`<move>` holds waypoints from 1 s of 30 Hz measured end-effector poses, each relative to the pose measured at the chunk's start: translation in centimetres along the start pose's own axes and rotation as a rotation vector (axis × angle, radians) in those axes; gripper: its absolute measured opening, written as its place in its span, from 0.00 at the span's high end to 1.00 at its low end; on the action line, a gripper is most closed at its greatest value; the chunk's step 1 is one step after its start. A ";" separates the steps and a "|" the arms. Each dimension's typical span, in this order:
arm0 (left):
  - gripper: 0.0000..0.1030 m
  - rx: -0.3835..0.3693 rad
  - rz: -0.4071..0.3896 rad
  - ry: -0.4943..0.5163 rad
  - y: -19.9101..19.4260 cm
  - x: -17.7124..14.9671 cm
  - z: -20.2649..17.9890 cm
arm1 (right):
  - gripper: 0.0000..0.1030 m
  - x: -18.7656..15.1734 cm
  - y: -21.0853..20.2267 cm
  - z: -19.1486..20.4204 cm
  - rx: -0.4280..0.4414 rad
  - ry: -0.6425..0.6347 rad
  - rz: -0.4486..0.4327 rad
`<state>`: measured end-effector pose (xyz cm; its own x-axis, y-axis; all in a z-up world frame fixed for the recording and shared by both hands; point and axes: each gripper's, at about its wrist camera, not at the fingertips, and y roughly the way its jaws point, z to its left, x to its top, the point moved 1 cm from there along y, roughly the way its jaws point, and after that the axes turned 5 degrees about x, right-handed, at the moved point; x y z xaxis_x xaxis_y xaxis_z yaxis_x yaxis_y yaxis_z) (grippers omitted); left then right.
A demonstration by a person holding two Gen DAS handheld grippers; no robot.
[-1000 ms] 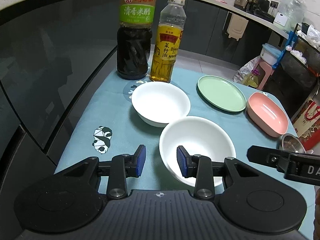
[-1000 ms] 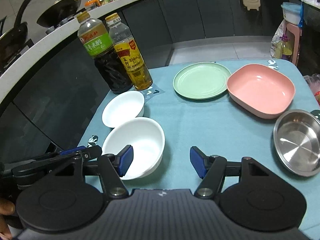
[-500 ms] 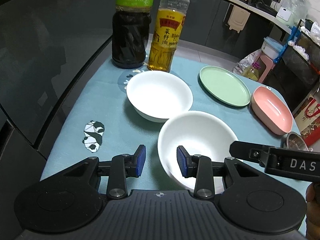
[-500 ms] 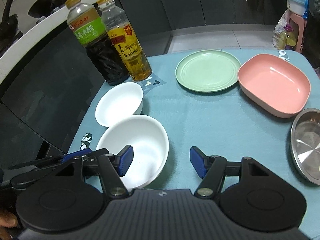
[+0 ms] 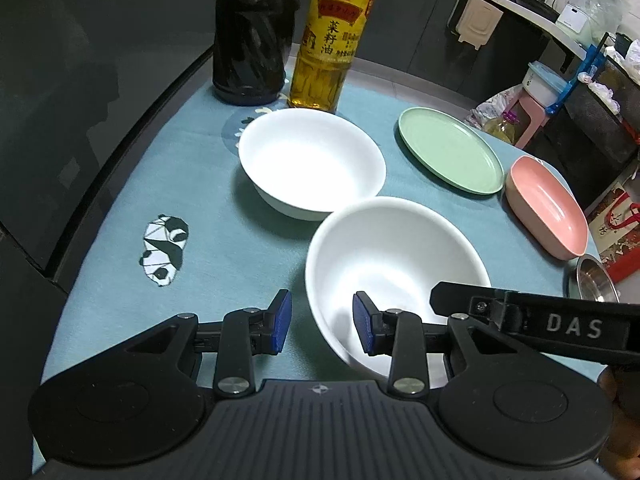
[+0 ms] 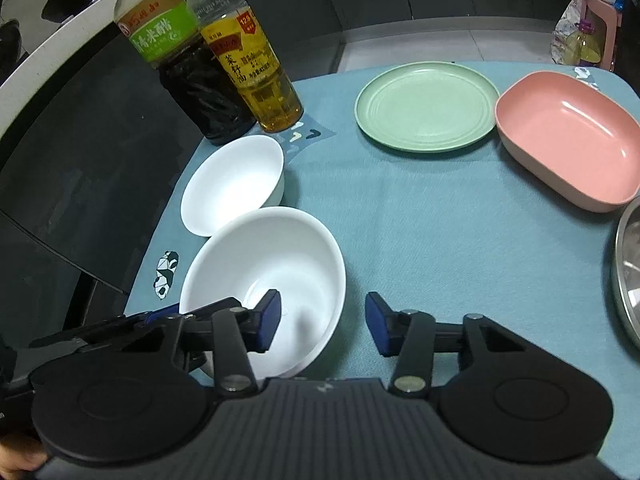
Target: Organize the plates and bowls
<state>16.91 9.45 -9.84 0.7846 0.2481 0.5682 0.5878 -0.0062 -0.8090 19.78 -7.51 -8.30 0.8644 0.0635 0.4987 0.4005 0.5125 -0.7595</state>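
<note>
Tongs point(image 6: 322, 320) closing – straddling bowl point(image 6: 280, 256) (rim)

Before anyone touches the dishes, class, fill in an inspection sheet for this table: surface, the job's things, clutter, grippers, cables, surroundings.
Surface: blue tablecloth with a panda print.
Job's things: near white bowl and far white bowl, rims about touching; green plate; pink dish; steel bowl at the right edge.
Clutter: vinegar bottle and oil bottle, upright, side by side behind the far bowl.
Grippers: left gripper open, straddling the near bowl's rim; right gripper straddling the rim opposite, jaws closing, pads not yet pressing.
Cables: nothing seen.
Surroundings: dark cabinets; pink stool.
</note>
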 end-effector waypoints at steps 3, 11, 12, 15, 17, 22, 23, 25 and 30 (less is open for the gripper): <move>0.75 -0.020 -0.001 0.006 0.2 -0.1 -0.1 | 0.88 0.0 0.3 -0.1 0.005 0.001 0.014; 0.81 -0.030 -0.041 0.035 -0.7 -0.4 -0.6 | 0.96 -0.2 0.1 0.0 0.025 0.001 0.015; 0.81 -0.030 -0.043 0.035 -0.8 -0.5 -0.6 | 0.96 -0.2 -0.1 0.0 0.026 0.000 0.010; 0.81 -0.028 -0.054 0.041 -1.4 -0.7 -0.8 | 0.96 -0.4 -0.7 0.0 0.027 -0.002 -0.001; 0.81 -0.027 -0.064 0.045 -1.8 -0.9 -1.0 | 0.96 -0.6 -1.0 0.0 0.028 -0.001 -0.007; 0.81 -0.028 -0.082 0.054 -2.9 -1.2 -1.4 | 0.96 -1.1 -2.1 0.1 0.035 0.001 -0.025; 0.81 -0.030 -0.088 0.056 -3.2 -1.3 -1.4 | 0.96 -1.2 -2.4 0.2 0.036 0.000 -0.031; 0.81 -0.032 -0.097 0.060 -3.8 -1.4 -1.6 | 0.96 -1.4 -3.0 0.3 0.039 -0.002 -0.043; 0.81 -0.038 -0.123 0.068 -5.2 -2.0 -2.1 | 0.96 -2.2 -4.6 0.7 0.043 -0.013 -0.074</move>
<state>12.70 7.00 -6.41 0.7169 0.1829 0.6727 0.6864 -0.0165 -0.7270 15.83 -9.40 -5.61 0.8287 0.0352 0.5585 0.4496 0.5523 -0.7020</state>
